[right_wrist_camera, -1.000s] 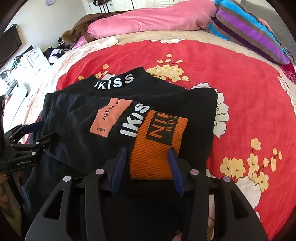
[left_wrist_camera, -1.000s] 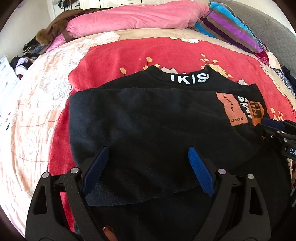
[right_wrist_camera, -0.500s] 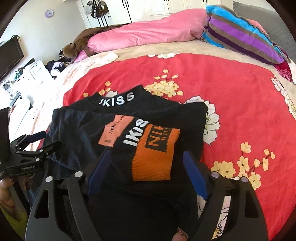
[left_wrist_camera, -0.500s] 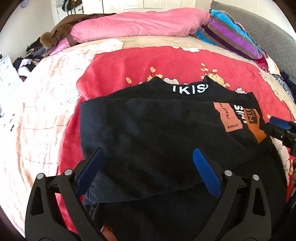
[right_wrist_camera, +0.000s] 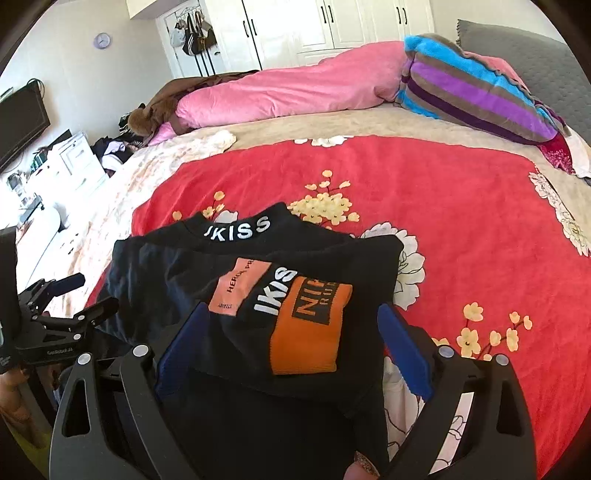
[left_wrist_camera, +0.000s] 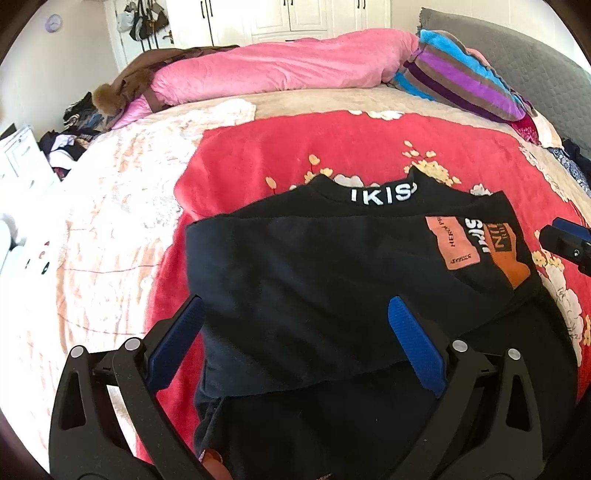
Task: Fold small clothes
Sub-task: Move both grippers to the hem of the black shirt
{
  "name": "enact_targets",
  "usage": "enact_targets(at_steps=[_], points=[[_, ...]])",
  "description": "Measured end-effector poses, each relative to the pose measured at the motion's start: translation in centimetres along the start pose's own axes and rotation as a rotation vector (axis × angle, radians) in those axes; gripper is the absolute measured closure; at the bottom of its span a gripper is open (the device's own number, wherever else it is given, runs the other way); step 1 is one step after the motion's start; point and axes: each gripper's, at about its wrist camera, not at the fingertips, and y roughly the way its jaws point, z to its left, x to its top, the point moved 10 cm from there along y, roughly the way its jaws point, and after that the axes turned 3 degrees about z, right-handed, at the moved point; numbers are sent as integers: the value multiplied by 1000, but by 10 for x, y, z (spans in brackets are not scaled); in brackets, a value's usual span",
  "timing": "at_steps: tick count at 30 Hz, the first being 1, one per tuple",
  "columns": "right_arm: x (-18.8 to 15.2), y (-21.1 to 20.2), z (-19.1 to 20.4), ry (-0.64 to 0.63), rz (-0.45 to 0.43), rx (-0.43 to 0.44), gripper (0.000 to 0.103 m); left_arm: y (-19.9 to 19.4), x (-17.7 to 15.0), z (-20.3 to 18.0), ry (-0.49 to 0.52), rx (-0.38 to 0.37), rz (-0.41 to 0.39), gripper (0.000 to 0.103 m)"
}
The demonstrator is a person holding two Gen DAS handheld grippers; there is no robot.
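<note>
Left wrist view first: the left tool [left_wrist_camera: 295,339] is spread wide, its blue pads [left_wrist_camera: 177,343] sitting apart over the near part of the black sweatshirt [left_wrist_camera: 314,280], and nothing is pinched between them. Its jaws have just been opening, with only flat fabric underneath. The sweatshirt lies folded on the red floral blanket [left_wrist_camera: 332,147] covering the bed, with the white-lettered collar [left_wrist_camera: 382,194] at the far edge and a salmon patch [left_wrist_camera: 450,240] and an orange cuff [left_wrist_camera: 511,258] over on the right side. A bit of the right tool [left_wrist_camera: 569,243] pokes in from the right edge, just beside that cuff end. Further back there's a pink duvet [left_wrist_camera: 288,66] and a striped pillow [left_wrist_camera: 461,81].

Right wrist view: the right tool [right_wrist_camera: 295,350] is also spread open, and its jaws have just been opening too. The orange cuff [right_wrist_camera: 306,332] lies between the blue pads [right_wrist_camera: 404,350], but they aren't pressing on it. The sweatshirt [right_wrist_camera: 166,273] is on the red blanket [right_wrist_camera: 461,221], collar lettering [right_wrist_camera: 238,229] facing away, salmon patch [right_wrist_camera: 240,288] just left of the cuff. The left tool [right_wrist_camera: 79,299] shows at the left edge, over the sweatshirt's left side; I think its fingers are clear of the cloth, but that corner's dark so hard to say. Pink duvet [right_wrist_camera: 295,88] and striped pillow [right_wrist_camera: 480,96] are at the head of the bed, with white wardrobe doors [right_wrist_camera: 332,26] behind.
</note>
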Motion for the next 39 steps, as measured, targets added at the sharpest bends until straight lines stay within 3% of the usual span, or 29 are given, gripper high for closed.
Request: enact_targets(at_steps=[19,27,29,39], points=[[-4,-58,5,9,-51,15,11,-75,15,-6,-17,23,-116,9],[-13,-88,7,11,-64,11,11,-106,-7,-8,-38,21,-117,9],[-16,-95,9,11,-66,17,4,-113,-14,-9,-51,8,-112,9],[-29,-126,13,-5,-77,19,4,-136,-37,-11,-45,27,-97,9]])
